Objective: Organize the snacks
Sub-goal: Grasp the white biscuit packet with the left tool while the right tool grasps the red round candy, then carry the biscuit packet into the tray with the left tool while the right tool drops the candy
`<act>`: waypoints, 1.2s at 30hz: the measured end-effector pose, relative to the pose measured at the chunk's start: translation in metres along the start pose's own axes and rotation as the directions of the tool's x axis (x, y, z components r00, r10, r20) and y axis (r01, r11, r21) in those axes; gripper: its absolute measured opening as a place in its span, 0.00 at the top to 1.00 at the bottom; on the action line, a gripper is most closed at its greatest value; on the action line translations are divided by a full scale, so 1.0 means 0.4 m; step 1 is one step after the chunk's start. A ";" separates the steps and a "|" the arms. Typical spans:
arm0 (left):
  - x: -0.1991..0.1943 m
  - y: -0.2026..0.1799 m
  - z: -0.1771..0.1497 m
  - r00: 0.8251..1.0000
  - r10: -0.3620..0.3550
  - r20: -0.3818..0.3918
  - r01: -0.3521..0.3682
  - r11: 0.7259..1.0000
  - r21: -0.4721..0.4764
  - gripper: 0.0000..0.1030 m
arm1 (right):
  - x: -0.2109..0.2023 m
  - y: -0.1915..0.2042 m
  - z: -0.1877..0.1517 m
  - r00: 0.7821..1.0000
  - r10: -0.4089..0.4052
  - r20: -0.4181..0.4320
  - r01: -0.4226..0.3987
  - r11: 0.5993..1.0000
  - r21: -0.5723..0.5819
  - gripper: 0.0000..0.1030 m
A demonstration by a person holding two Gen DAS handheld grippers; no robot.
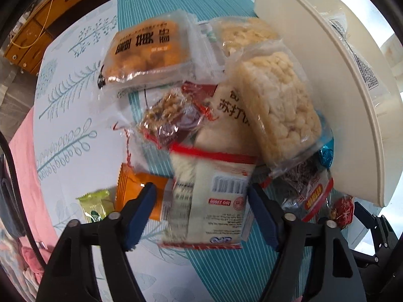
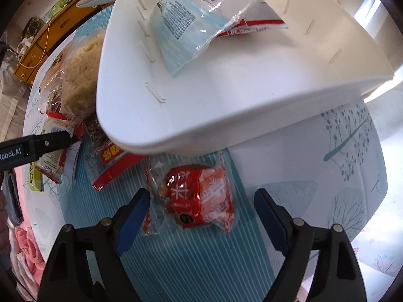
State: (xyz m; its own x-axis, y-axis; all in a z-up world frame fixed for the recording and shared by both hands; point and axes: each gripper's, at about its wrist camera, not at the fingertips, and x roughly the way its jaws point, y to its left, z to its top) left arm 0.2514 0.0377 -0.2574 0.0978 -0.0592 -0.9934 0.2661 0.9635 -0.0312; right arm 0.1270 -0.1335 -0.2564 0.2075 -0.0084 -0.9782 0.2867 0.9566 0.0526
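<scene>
My left gripper [image 1: 201, 214] points down over a heap of snacks. A white cracker pack [image 1: 211, 196] with red trim and a barcode lies between its blue pads, which stand apart from its left side. Around it lie an orange bread pack [image 1: 146, 52], a puffed rice cake pack [image 1: 277, 105], a nut pack [image 1: 166, 118] and a small orange packet [image 1: 136, 186]. My right gripper [image 2: 201, 214] is open around a red wrapped snack [image 2: 199, 198] on the teal mat. The white bin [image 2: 226, 88] holds a light-blue pack [image 2: 181, 25].
A green packet [image 1: 95, 206] and a seed pack [image 1: 309, 191] lie near the heap. The bin's curved wall [image 1: 314, 88] rises right of the snacks. A wooden drawer unit [image 1: 37, 25] stands beyond the table, and pink cloth [image 1: 25, 163] lies at its left edge.
</scene>
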 end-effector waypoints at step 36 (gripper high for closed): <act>-0.191 0.097 -0.102 0.993 -0.113 0.038 0.115 0.991 -0.063 0.54 | -0.024 0.328 0.006 0.964 0.106 -0.246 -0.151 0.973 -0.173 0.44</act>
State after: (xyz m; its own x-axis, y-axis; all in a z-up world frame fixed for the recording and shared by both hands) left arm 0.2151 0.0905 -0.1873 0.1041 -0.1774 -0.9786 0.2150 0.9647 -0.1520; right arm 0.1648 -0.0085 -0.2396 0.0003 0.1647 -0.9863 0.0854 0.9827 0.1641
